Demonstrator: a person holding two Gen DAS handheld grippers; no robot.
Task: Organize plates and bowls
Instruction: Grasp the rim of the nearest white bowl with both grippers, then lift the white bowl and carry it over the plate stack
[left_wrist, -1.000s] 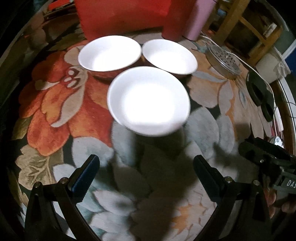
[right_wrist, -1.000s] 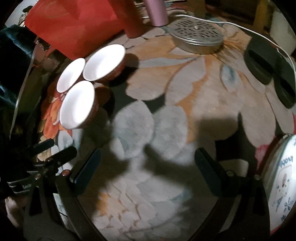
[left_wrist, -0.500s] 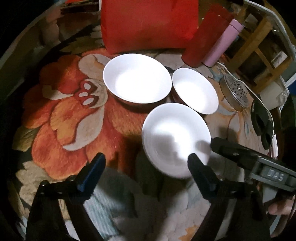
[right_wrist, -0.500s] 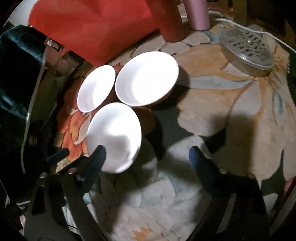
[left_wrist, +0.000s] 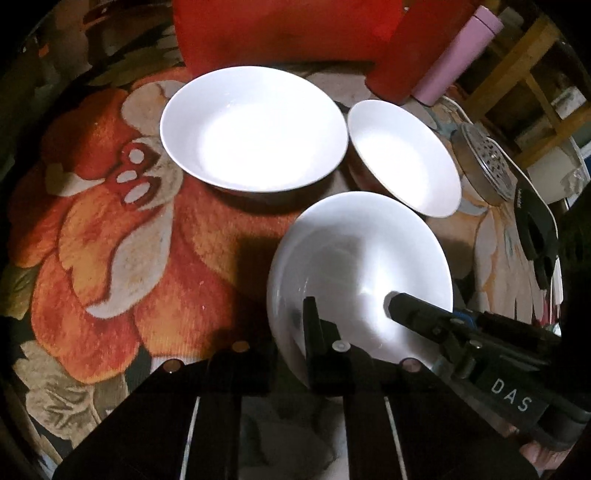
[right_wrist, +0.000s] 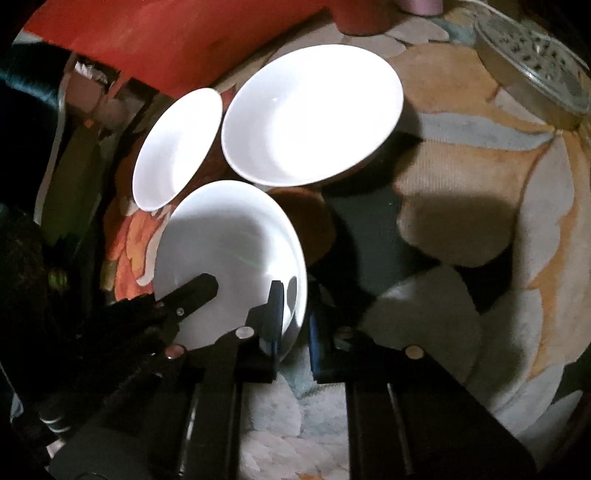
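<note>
Three white bowls stand on a floral cloth. The nearest bowl (left_wrist: 358, 266) is gripped on both sides. My left gripper (left_wrist: 291, 332) is shut on its near-left rim, one finger inside and one outside. My right gripper (right_wrist: 295, 317) is shut on its right rim, one finger (right_wrist: 273, 306) inside the bowl (right_wrist: 229, 251). The right gripper (left_wrist: 413, 310) also shows in the left wrist view, and the left gripper (right_wrist: 199, 291) in the right wrist view. A large bowl (left_wrist: 255, 125) and a smaller bowl (left_wrist: 402, 155) stand behind; they show again in the right wrist view, the large one (right_wrist: 162, 147) and the smaller one (right_wrist: 314, 110).
A red bag (left_wrist: 280, 29) stands behind the bowls, with a red cup (left_wrist: 399, 62) and a pink bottle (left_wrist: 454, 55) at its right. A perforated metal lid (left_wrist: 484, 162) and a black object (left_wrist: 532, 229) with a white cable lie at the right.
Both grippers have moved in on the nearest bowl and closed on its rim from opposite sides. They were open and apart from it before.
</note>
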